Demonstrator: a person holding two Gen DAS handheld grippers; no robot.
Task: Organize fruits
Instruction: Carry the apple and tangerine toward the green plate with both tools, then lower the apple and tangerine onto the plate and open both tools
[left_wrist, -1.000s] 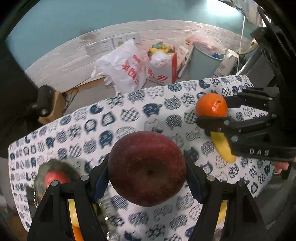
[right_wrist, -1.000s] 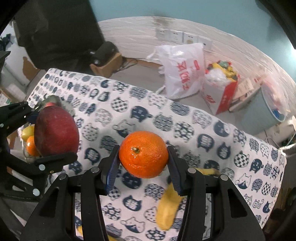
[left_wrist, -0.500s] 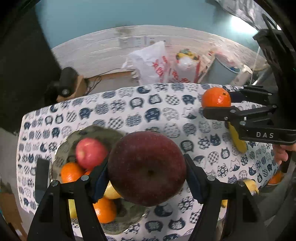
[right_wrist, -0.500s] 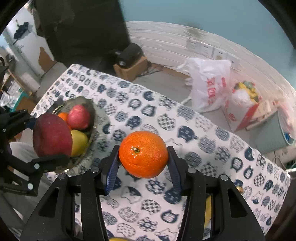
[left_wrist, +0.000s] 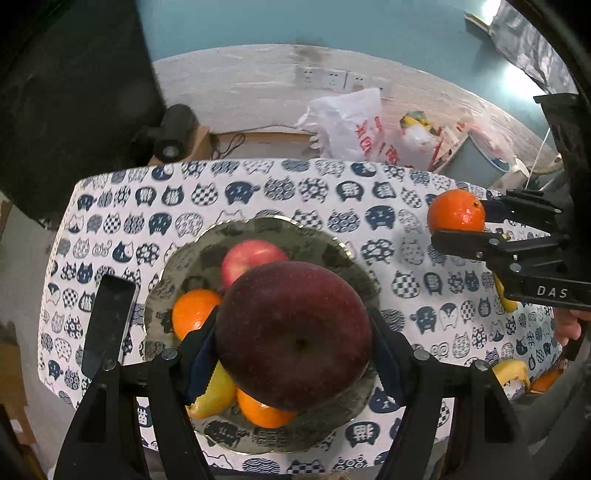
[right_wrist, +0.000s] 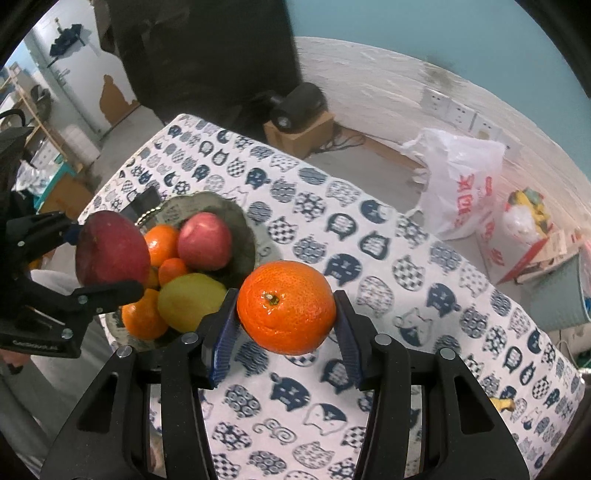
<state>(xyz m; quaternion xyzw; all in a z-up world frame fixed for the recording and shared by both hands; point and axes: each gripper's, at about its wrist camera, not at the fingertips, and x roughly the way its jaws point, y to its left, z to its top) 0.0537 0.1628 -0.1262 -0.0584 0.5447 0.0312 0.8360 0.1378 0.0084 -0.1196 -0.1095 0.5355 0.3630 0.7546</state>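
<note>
While a cat-print tablecloth covers the table, a dark metallic fruit bowl sits near its left end, holding a pink-red apple, a yellow-green pear and several oranges. Above the bowl, the left gripper clamps a large dark red apple. To the right, over bare cloth, the right gripper grips an orange mandarin. A black phone lies just left of the bowl, and bananas rest at the table's right edge.

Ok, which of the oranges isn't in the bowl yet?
The orange clamped in the right gripper, held over the tablecloth. The other oranges sit in the bowl.
</note>
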